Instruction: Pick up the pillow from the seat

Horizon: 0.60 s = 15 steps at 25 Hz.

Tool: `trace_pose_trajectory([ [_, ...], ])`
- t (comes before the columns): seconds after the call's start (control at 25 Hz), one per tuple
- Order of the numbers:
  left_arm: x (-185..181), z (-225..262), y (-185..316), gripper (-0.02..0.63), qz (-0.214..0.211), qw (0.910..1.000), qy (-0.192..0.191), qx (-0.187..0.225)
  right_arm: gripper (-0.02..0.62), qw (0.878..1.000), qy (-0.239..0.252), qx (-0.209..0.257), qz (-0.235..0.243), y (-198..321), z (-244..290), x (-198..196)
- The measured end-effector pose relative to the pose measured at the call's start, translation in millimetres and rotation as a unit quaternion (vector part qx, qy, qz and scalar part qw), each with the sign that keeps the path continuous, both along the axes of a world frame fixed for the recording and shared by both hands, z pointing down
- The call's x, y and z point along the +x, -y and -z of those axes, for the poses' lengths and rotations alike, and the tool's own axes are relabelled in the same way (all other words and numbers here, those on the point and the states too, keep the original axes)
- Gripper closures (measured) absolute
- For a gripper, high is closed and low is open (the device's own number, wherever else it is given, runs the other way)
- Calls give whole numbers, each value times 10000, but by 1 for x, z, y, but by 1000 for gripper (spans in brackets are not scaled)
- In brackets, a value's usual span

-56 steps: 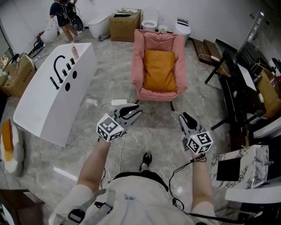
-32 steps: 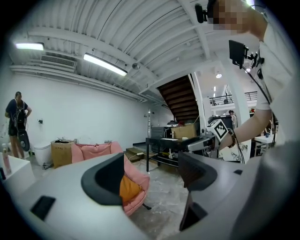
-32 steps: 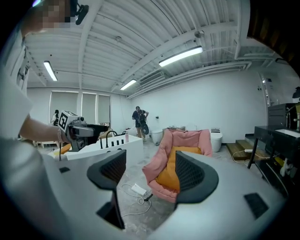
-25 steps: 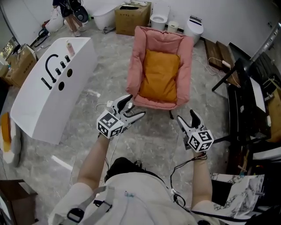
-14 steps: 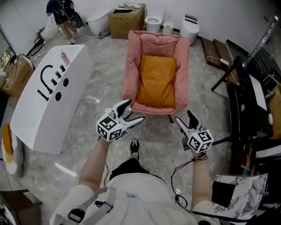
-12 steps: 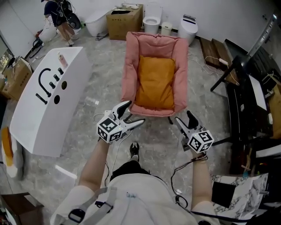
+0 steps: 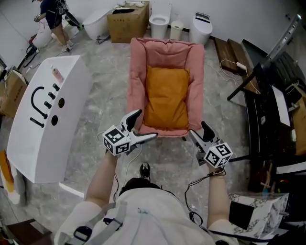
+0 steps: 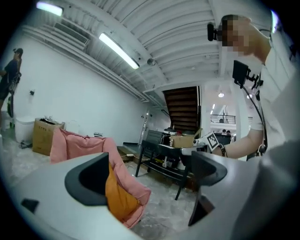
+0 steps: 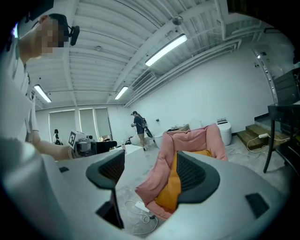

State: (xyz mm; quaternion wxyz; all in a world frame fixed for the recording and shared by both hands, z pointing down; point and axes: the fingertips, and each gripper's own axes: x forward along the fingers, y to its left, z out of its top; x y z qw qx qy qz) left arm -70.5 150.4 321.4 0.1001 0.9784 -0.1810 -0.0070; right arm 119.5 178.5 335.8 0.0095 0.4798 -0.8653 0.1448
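An orange pillow (image 7: 166, 98) lies flat in a pink padded seat (image 7: 136, 81) on the grey floor ahead of me. My left gripper (image 7: 146, 124) hovers at the seat's front left corner; its jaws are opening and nothing is between them. My right gripper (image 7: 197, 129) hangs open and empty at the front right corner. In the left gripper view the pillow (image 8: 119, 197) and seat (image 8: 70, 145) show past the left jaw. The right gripper view frames the pillow (image 9: 171, 190) and seat (image 9: 187, 140) between its jaws. Neither gripper touches the pillow.
A long white tub-like unit (image 7: 43, 115) lies left of the seat. Behind the seat stand a cardboard box (image 7: 126, 19) and toilets (image 7: 158, 16). Black racks (image 7: 267, 91) line the right side. A power strip and cable (image 9: 140, 206) lie on the floor. A person (image 7: 50, 14) stands far left.
I have come closer to the seat, so both grippers now sit at its front edge. The left jaws have spread wider. The right jaws look unchanged.
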Motion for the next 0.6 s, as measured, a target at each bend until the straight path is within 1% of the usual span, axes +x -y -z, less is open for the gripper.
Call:
trace_pose_trajectory([
  [0.08, -2, 1, 20, 63, -74, 9997, -138, -175, 259, 10000, 55, 12, 6, 18, 1, -6],
  [0.24, -1, -7, 56, 57, -173, 9998, 39, -128, 259, 9999, 14, -9, -116, 49, 0, -5],
  [0.4, 1, -14, 86, 57, -209, 9992, -107, -326, 259, 9995, -44, -148, -288, 71, -11, 4],
  [0.52, 2, -24, 96, 57, -200, 9991, 82, -356, 258, 9988, -117, -342, -336, 77, -24, 7],
  [0.6, 3, -29, 108, 57, -222, 9986, 143, -467, 250, 9980, -125, -446, -431, 88, -29, 14],
])
